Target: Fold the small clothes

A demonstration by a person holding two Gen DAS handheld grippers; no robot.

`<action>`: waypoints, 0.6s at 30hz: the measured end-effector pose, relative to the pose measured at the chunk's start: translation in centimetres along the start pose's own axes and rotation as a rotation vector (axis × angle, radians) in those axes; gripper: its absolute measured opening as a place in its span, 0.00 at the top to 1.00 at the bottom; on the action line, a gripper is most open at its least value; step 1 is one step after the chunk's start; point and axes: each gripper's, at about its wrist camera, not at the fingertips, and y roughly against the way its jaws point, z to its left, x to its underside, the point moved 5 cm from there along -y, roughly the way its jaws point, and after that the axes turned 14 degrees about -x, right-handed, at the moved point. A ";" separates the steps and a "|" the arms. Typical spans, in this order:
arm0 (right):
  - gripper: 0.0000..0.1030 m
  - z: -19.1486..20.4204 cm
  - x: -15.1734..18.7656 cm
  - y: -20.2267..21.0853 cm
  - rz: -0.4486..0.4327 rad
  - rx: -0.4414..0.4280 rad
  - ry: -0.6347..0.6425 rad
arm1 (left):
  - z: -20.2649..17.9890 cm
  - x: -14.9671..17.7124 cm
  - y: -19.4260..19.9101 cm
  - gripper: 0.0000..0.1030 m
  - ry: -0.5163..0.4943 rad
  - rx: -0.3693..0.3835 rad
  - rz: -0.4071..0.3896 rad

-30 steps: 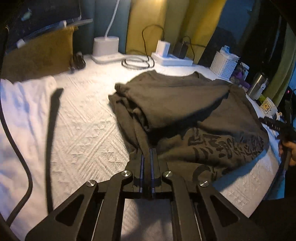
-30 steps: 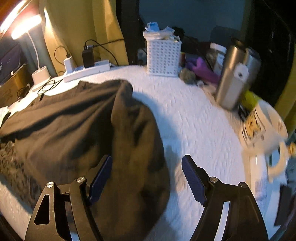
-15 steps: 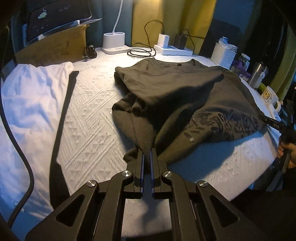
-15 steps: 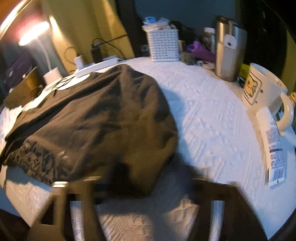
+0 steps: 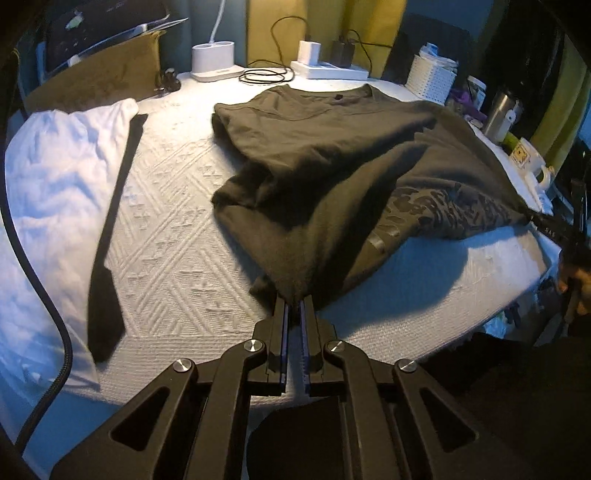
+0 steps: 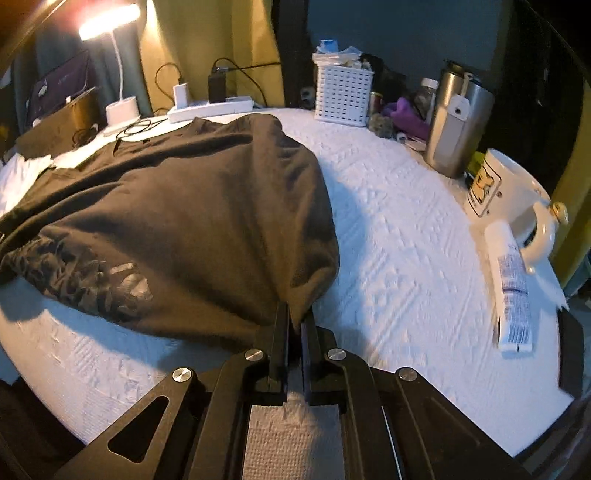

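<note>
Dark shirt (image 5: 332, 155) hem vanishes inside both pinching hand-held grippers; print illegible

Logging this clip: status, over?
Left gripper shut on dark shirt hem. Right gripper just closed on its other corner. Mug and tube beside, clear of shirt.

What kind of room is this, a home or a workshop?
Most likely a home, perhaps a bedroom. A dark shirt lies on a white quilted cover like bedding. A lit desk lamp, a mug and a power strip with chargers stand around it, before curtains.
</note>
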 end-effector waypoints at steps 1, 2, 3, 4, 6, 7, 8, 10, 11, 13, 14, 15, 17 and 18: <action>0.95 -0.1 -0.1 0.1 0.002 0.004 -0.004 | 0.3 -0.3 0.3 0.94 0.006 0.006 -0.004; 0.95 -0.1 -0.3 0.1 0.007 0.004 -0.011 | 0.8 -0.6 0.6 0.94 0.011 0.001 -0.013; 0.95 -0.3 -0.5 0.1 0.015 0.001 -0.020 | 1.2 -1.0 0.9 0.90 0.014 -0.010 -0.026; 0.93 -0.4 -0.6 0.0 0.022 0.003 -0.023 | 1.8 -1.5 1.3 0.87 0.020 -0.022 -0.043; 0.88 -0.7 -1.1 0.3 0.030 0.036 -0.019 | 2.8 -2.4 1.9 0.63 0.037 -0.039 -0.070; 0.86 -0.9 -1.4 0.5 0.027 0.047 -0.019 | 3.5 -3.0 2.2 0.57 0.055 -0.043 -0.088; 0.78 -1.2 -1.7 0.7 0.024 0.061 -0.024 | 4.0 -3.5 2.3 0.49 0.070 -0.046 -0.101; 0.44 -2.0 -2.4 1.2 0.011 0.076 -0.045 | 4.9 -4.9 2.2 0.46 0.098 -0.061 -0.124; 0.20 -2.4 -2.9 1.4 -0.008 0.078 -0.054 | 5.1 -5.6 1.9 0.46 0.106 -0.068 -0.130; 0.19 -2.8 -4.0 1.7 -0.036 0.075 -0.058 | 5.1 -7.2 0.8 0.46 0.119 -0.078 -0.134; 0.19 -3.0 -4.6 1.5 -0.037 0.075 -0.052 | 5.0 -7.9 0.2 0.46 0.124 -0.077 -0.131; 0.19 -3.0 -5.0 1.3 -0.040 0.077 -0.047 | 4.9 -8.6 -0.5 0.46 0.130 -0.070 -0.127; 0.19 -2.9 -6.0 0.8 -0.043 0.073 -0.041 | 4.5 -10.2 -1.9 0.46 0.137 -0.045 -0.121; 0.19 -2.8 -6.6 0.5 -0.045 0.064 -0.035 | 4.2 -10.8 -2.5 0.46 0.134 -0.032 -0.121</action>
